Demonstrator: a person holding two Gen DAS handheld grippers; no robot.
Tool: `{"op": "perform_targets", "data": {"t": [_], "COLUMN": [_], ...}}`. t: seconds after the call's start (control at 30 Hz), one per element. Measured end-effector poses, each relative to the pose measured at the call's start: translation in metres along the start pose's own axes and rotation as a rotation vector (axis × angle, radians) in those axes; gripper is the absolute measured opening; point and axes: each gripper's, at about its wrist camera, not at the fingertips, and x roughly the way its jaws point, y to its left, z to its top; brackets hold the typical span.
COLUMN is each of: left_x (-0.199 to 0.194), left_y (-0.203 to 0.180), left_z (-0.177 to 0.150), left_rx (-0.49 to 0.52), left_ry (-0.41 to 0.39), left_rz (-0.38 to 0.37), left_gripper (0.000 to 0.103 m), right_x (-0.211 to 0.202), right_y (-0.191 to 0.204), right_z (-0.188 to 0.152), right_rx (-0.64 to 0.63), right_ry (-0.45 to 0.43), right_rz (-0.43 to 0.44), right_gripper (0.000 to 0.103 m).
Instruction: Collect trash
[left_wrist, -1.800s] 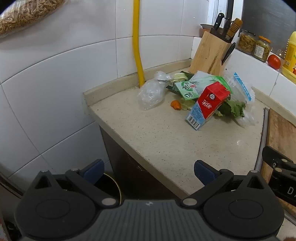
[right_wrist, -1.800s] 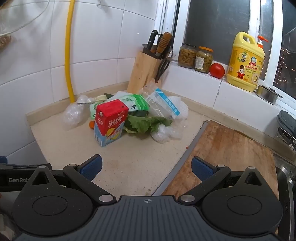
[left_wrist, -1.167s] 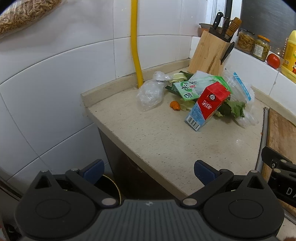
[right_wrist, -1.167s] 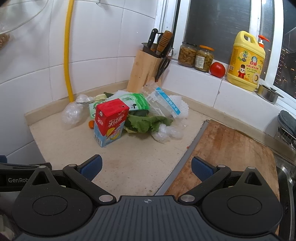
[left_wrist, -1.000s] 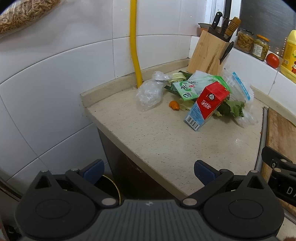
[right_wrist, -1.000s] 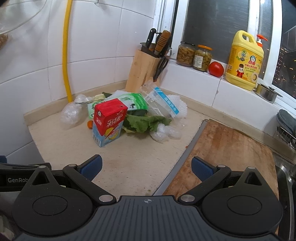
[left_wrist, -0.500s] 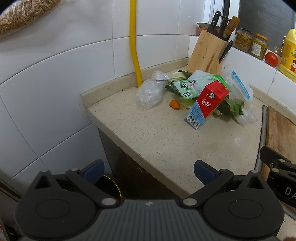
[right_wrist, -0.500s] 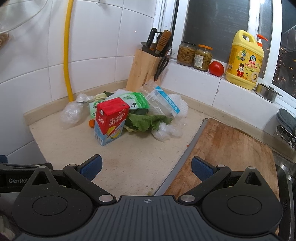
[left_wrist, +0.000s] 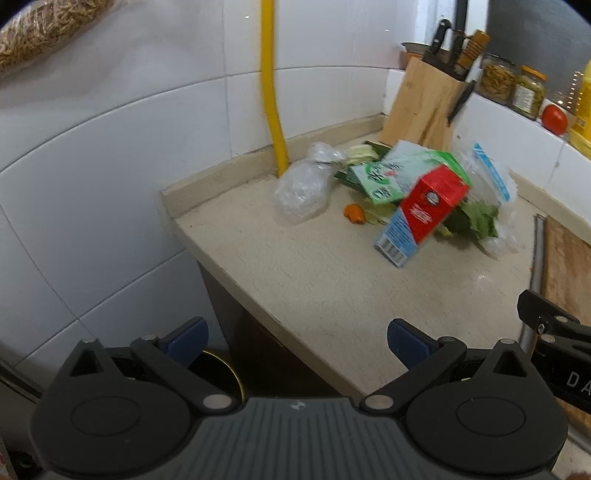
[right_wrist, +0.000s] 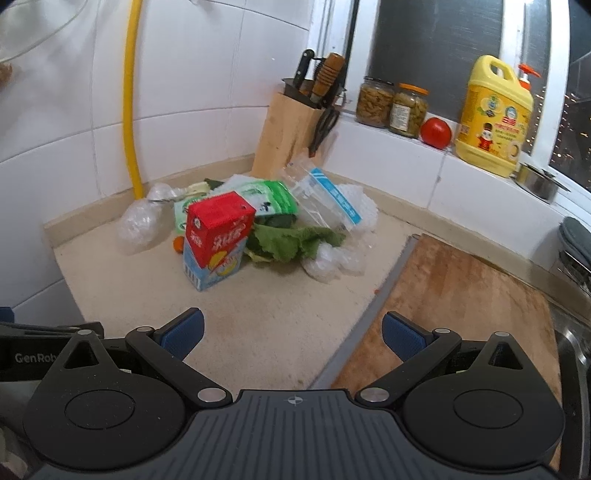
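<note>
Ahead of my jaws, on the beige counter (right_wrist: 258, 325), I am facing one heap of trash. Item: red-and-blue drink carton (right_wrist: 216, 240) (left_wrist: 421, 218), front of the heap, nearest my right gripper (right_wrist: 291, 334); it is leaning, long axis tilted, red top pointing up and away from me, barcoded blue base on the counter. Item: green leaf (right_wrist: 291, 240), just behind it. Item: green-printed packet (right_wrist: 269, 197), touching the carton's top. Item: crumpled clear bags (left_wrist: 303, 184), left of the carton beside the yellow pipe (left_wrist: 271, 92).

I am holding both grippers wide apart, gripping nothing. My left gripper (left_wrist: 295, 341) is hovering off the counter's corner edge.

Only the right view is showing the detergent jug (right_wrist: 493, 114) and the whole cutting board (right_wrist: 461, 306); only the left is showing the dark gap below the counter.
</note>
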Motion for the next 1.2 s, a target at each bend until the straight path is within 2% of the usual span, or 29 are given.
{"op": "perform_targets", "data": {"t": [0.13,0.7,0.93,1.2], "left_x": [0.003,0.017,0.019,0.024], "left_y": [0.003,0.021,0.023,0.018], "left_z": [0.008,0.012,0.012,0.017], "left_rx": [-0.026,-0.123,-0.139,-0.140], "left_ry": [-0.015,0.008,0.012,0.006], "left_rz": [0.035,0.108,0.140,0.140], "left_gripper": [0.100,0.100,0.100,0.100], "right_x": [0.011,0.037,0.045,0.054], "right_y": [0.003,0.025,0.034,0.030], "right_z": [0.010,0.029,0.033,0.037], "right_rx": [-0.013,-0.099,-0.125,-0.127], "right_ry": [-0.009,-0.002,0.002,0.003], "right_rz": [0.040,0.161,0.190,0.203], "right_gripper": [0.103,0.103,0.103,0.103]}}
